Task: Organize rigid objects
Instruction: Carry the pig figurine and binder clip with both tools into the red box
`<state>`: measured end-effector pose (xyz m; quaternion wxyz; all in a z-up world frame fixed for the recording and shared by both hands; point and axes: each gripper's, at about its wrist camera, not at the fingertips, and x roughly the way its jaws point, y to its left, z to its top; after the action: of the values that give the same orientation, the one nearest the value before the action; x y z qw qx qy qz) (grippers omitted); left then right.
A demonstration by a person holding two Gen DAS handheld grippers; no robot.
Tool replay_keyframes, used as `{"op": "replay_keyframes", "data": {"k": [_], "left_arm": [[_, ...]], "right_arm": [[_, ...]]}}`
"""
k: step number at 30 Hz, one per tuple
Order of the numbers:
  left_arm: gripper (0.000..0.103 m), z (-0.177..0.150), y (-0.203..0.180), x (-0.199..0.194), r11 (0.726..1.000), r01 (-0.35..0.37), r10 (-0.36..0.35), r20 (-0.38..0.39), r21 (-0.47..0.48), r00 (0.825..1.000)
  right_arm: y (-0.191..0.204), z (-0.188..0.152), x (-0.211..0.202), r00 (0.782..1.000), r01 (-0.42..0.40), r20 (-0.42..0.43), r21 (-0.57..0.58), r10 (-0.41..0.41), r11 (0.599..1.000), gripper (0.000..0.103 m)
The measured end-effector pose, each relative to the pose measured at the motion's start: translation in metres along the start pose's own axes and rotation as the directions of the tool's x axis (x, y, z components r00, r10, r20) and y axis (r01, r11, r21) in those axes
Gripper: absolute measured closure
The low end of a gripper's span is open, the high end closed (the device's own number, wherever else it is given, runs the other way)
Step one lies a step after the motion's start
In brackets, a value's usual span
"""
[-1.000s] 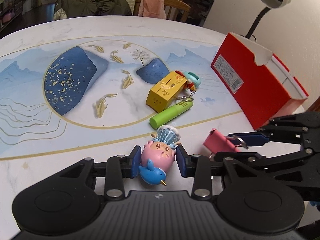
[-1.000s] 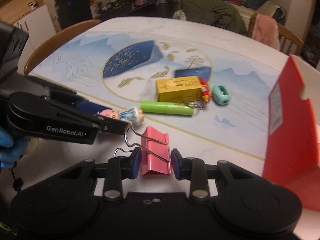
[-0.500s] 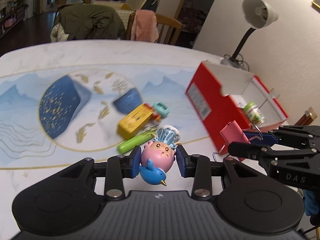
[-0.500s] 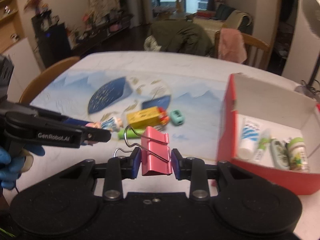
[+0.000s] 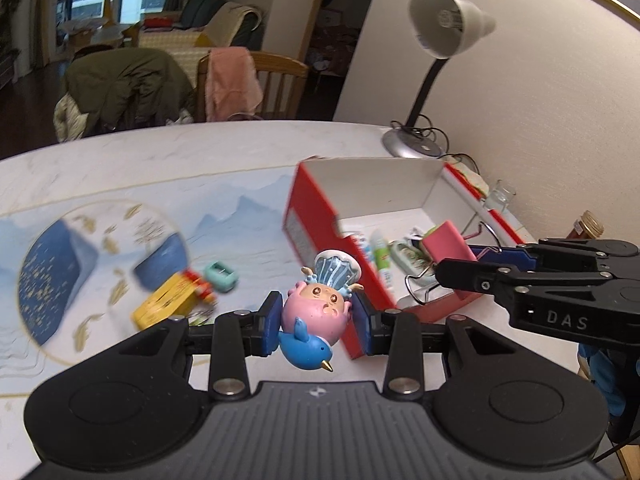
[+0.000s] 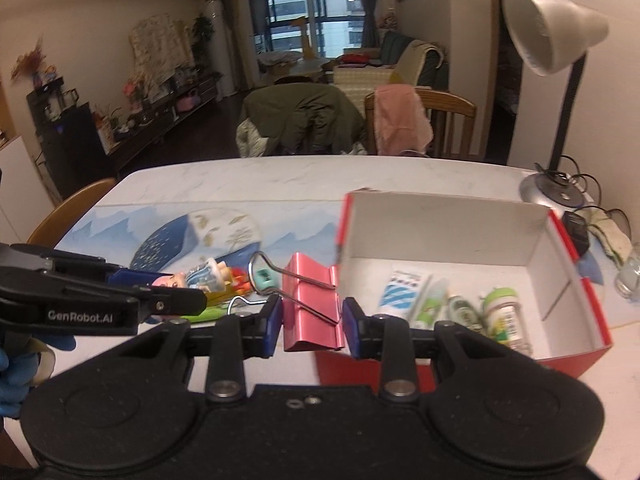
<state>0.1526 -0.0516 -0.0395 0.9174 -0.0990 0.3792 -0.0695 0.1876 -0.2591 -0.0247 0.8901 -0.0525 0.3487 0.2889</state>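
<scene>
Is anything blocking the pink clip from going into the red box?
Nothing visible does. The pink binder clip, held in the right gripper, hangs near the open red box's near left corner. The box has no lid on; tubes and small bottles lie along its near side, with bare floor behind them.

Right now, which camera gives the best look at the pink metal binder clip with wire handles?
The right wrist view: the pink metal binder clip sits centred between the right gripper pads, body and both wire handles plain. The left wrist view shows it smaller, off to the side over the red cardboard box, partly hidden by a gripper finger.
</scene>
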Motion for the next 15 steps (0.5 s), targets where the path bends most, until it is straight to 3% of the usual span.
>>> {"op": "replay_keyframes", "data": {"k": [15], "left_arm": [[0.066, 0.041, -0.067, 0.065, 0.999, -0.015, 0.016, -0.025, 0.049, 1.000]], "right_arm": [[-0.081, 0.001, 0.008, 1.000, 0.028, -0.003, 0.032, -0.028, 0.999, 0.072]]}}
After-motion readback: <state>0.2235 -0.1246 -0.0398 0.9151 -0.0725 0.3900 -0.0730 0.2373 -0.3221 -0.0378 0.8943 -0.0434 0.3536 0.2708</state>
